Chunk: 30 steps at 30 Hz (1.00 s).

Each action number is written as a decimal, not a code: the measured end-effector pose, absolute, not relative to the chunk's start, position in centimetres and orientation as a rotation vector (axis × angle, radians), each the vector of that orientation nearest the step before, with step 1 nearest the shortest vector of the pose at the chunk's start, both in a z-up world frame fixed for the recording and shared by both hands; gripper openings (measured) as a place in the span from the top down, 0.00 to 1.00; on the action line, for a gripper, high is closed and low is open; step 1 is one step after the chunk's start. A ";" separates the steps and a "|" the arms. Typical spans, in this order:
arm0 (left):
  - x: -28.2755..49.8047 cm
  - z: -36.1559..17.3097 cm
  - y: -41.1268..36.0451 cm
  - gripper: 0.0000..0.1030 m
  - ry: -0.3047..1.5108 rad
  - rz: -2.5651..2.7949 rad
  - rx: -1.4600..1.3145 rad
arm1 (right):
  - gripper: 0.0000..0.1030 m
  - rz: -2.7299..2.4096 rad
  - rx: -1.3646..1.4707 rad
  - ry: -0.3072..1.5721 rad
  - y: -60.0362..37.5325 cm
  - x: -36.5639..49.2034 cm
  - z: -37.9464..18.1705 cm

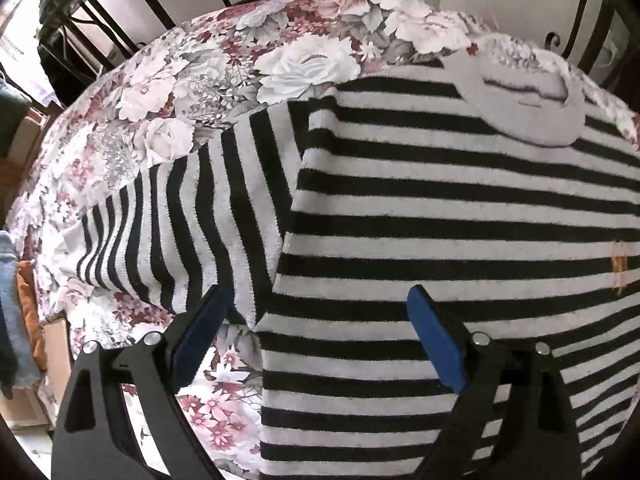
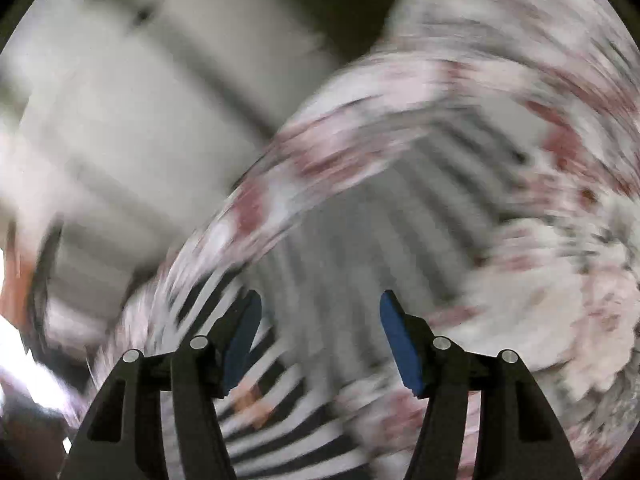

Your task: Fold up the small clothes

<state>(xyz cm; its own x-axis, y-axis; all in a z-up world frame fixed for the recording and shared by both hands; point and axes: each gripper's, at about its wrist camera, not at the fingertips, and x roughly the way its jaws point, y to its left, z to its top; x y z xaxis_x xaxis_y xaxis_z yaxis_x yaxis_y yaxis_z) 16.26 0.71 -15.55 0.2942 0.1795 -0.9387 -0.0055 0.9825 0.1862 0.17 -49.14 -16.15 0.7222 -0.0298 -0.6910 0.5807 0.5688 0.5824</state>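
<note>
Sweater (image 1: 440,200): black and white horizontal stripes, knitted, lying flat on a flowered cloth (image 1: 224,64) that covers a table. Grey collar (image 1: 528,108) at the far end, toward the upper right of the left wrist view. One sleeve (image 1: 172,224) spreads out to the left, its stripes running at an angle to those of the body, its cuff end near the table's left edge. A small orange mark (image 1: 618,266) sits on the body near the right border of that view.

Left gripper (image 1: 316,312): black frame with blue pads (image 1: 434,344), jaws standing wide apart, nothing pressed between them. It points steeply down over the spot where the sleeve meets the body; whether the pads touch the knit cannot be told.

Right gripper (image 2: 320,316): same build, blue pads (image 2: 400,348), jaws apart with a clear gap and nothing clamped. Its view is heavily smeared by blur. Striped fabric (image 2: 320,264) shows beyond and below the fingers, with the flowered cloth (image 2: 540,280) to the right; an orange patch (image 2: 252,404) appears on the stripes near the lower left finger. Finer detail in this view cannot be made out.

Surroundings: dark metal chair backs (image 1: 132,12) beyond the far table edge; pale wall behind them.
</note>
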 end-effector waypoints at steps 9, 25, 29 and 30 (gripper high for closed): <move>14.7 -15.6 -3.1 0.14 1.256 -0.034 0.165 | 0.48 -0.513 1.253 0.492 -58.3 -4.4 -21.3; 13.9 -16.1 -4.6 0.13 1.255 -0.057 0.237 | 0.89 -0.550 1.284 0.422 -58.1 -2.4 -22.1; 14.0 -15.3 -4.5 0.12 1.244 -0.059 0.221 | 0.90 -0.527 1.210 0.419 -56.4 -1.7 -19.0; 14.1 -15.2 -4.4 0.12 1.244 -0.059 0.218 | 0.90 -0.517 1.194 0.418 -55.9 -1.4 -18.3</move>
